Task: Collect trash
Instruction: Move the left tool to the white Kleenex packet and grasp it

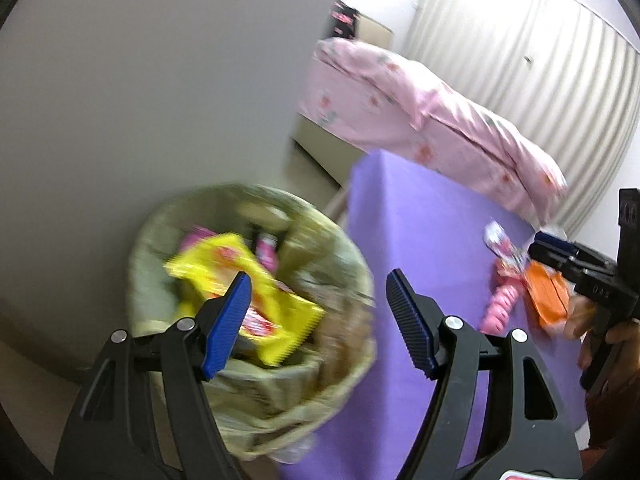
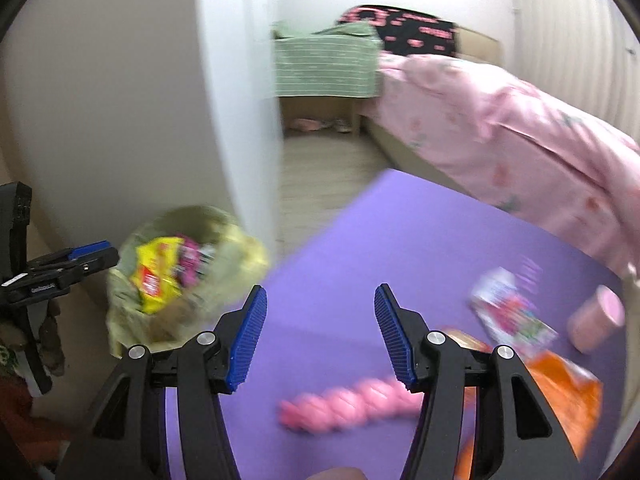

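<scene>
glossy yellow wrapper (image 1: 244, 296), matt purple mat (image 2: 400, 240)

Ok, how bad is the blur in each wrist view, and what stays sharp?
Left wrist: the lined bin and yellow packet in it are smeared, while the left gripper, jaws apart and empty, is crisp. Right wrist: the pink twisted item, orange wrapper and purple mat edge are streaked; the right gripper is sharp. Both bend toward the rim.
</scene>
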Demonstrator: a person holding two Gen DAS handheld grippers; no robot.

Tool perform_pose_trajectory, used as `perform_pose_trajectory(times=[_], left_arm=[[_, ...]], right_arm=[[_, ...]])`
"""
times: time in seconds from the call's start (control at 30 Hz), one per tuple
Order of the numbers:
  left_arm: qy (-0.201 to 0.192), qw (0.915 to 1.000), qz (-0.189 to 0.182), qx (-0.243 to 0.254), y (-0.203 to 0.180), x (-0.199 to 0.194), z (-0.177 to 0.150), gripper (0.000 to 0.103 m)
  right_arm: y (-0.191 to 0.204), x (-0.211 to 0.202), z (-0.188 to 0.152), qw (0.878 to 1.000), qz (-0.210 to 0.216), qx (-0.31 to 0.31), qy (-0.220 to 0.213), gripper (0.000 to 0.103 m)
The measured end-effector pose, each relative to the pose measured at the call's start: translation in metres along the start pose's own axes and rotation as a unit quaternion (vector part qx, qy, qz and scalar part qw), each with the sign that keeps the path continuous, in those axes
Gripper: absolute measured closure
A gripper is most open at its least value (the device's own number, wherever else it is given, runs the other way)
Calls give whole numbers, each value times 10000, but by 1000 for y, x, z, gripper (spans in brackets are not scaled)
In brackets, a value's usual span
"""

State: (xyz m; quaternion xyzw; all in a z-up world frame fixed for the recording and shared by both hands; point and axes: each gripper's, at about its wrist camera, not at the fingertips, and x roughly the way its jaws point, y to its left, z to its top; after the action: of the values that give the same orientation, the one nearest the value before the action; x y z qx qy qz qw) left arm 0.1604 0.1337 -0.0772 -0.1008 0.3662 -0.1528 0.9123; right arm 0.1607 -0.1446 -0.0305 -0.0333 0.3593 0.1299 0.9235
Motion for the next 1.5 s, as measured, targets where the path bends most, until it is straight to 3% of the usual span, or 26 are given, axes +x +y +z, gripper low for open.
perform_pose_trajectory(times=[0.27,0.47,0.63,0.77,0.9,0.97,1.07,1.2,1.33,1.4,1.47,1.5], left_arm=[[483,9951,-559,655,-67,38,-11,37],[791,9865,-903,1110,-111,62,-16,37],[796,9741,-1454,1538,-155,84,-6,37],[815,9611,-1930,1801,-194,112,11,37],[784,9455,-2221,2248,-242,151,35,37],[730,9407,-2121,2543,-265,176,47,37],[958,9328,-2102,2765,-288,213,59,37],[1436,9350,-1738,2739,-311,265,66,37],[1900,9378,-1381,2557,-318,292,60,37],[1961,9409,-1294,2441,-317,293,57,40],[1960,9388,-1240,2547,-319,288,52,57],[1973,9363,-1233,2632,-319,285,49,60]], right_arm=[[-94,-39,-51,9932,-860,780,5,46],[-134,-55,-77,9844,-1432,1022,0,40],[-158,-68,-92,9850,-1266,1172,-61,35],[-167,-75,-103,9828,-1444,1149,-1,35],[-182,-78,-114,9741,-1681,1506,124,34],[-188,-81,-120,9738,-1631,1583,108,35],[-194,-83,-126,9717,-1638,1702,61,35],[-202,-85,-133,9684,-1654,1869,14,35],[-208,-84,-140,9657,-1636,2019,5,35],[-209,-84,-143,9645,-1677,2042,6,35],[-210,-83,-146,9639,-1660,2080,5,35],[-210,-83,-147,9640,-1633,2099,9,35]])
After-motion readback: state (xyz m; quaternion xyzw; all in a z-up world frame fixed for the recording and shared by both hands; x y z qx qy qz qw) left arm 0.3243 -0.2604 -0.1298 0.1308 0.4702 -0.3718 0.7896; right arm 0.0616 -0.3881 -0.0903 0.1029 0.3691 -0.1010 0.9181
